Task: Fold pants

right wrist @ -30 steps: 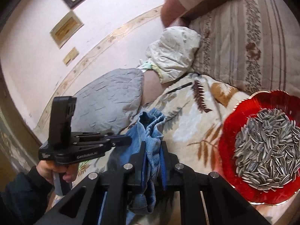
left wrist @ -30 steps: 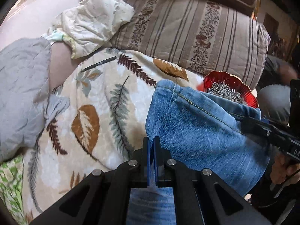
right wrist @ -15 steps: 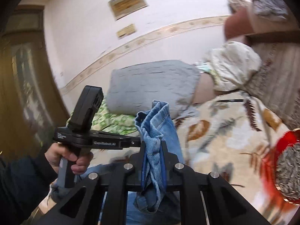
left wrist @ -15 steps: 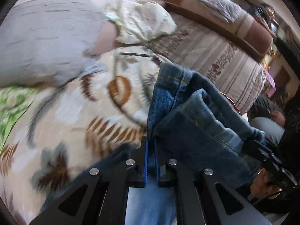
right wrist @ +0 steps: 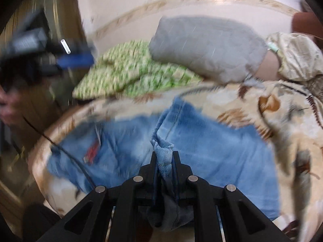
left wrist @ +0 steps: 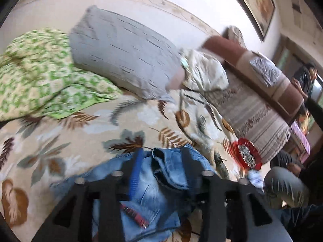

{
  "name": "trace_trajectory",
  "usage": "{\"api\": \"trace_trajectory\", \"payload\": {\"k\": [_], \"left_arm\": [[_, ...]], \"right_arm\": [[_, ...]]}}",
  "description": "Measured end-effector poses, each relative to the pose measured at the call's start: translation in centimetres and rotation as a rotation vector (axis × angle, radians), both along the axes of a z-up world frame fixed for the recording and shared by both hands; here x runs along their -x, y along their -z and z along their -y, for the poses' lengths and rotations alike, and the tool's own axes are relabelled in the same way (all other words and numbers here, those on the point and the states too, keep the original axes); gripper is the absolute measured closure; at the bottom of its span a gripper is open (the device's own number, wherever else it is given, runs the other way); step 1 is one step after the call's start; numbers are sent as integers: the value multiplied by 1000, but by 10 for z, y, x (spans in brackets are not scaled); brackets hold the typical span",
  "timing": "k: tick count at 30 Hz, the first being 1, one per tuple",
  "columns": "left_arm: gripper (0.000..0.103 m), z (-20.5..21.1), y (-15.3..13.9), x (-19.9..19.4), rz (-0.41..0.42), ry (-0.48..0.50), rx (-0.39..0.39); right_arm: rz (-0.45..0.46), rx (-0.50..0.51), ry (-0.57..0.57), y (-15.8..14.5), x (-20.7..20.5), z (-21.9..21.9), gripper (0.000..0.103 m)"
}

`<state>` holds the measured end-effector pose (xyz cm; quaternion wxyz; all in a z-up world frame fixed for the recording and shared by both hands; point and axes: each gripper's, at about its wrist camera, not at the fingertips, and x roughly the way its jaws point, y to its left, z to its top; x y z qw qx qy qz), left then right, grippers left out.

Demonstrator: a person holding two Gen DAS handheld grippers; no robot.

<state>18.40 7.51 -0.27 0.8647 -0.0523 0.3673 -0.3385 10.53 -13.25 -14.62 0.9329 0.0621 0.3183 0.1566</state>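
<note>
The blue jeans (right wrist: 212, 141) lie spread on a leaf-print bedspread (right wrist: 292, 121), with a red label (right wrist: 91, 152) showing at the left. My right gripper (right wrist: 164, 157) is shut on a bunched fold of the denim. My left gripper (left wrist: 161, 157) is open, its fingers wide apart over the jeans (left wrist: 157, 181), holding nothing. It also shows, blurred, high at the left of the right wrist view (right wrist: 40, 48).
A grey pillow (left wrist: 125, 54), a green patterned cloth (left wrist: 40, 76) and a cream bundle (left wrist: 203, 74) lie at the back. A striped cushion (left wrist: 252, 111) and a red dish of sunflower seeds (left wrist: 247, 155) sit to the right. A person sits at the far right.
My left gripper has opened, let go of the jeans and lifted away to the left. The jeans have come down flat on the bedspread. My right gripper keeps its hold.
</note>
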Motion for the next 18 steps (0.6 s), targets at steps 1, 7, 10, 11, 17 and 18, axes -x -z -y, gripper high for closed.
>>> {"api": "trace_trajectory", "payload": {"k": [1, 7, 10, 11, 17, 18], "left_arm": [[59, -7, -2, 6, 4, -15, 11], [43, -41, -11, 31, 21, -94, 35], [43, -43, -8, 36, 23, -105, 1], [43, -42, -6, 38, 23, -110, -15], [22, -28, 9, 47, 39, -145, -120], [22, -25, 12, 48, 40, -160, -134]], "right_arm": [[-38, 14, -14, 12, -3, -6, 90], [-126, 56, -34, 41, -5, -12, 84], [-132, 69, -38, 38, -7, -11, 84], [-134, 68, -39, 37, -6, -10, 83], [-70, 42, -46, 2, 5, -1, 24], [-26, 52, -47, -9, 13, 3, 24]]}}
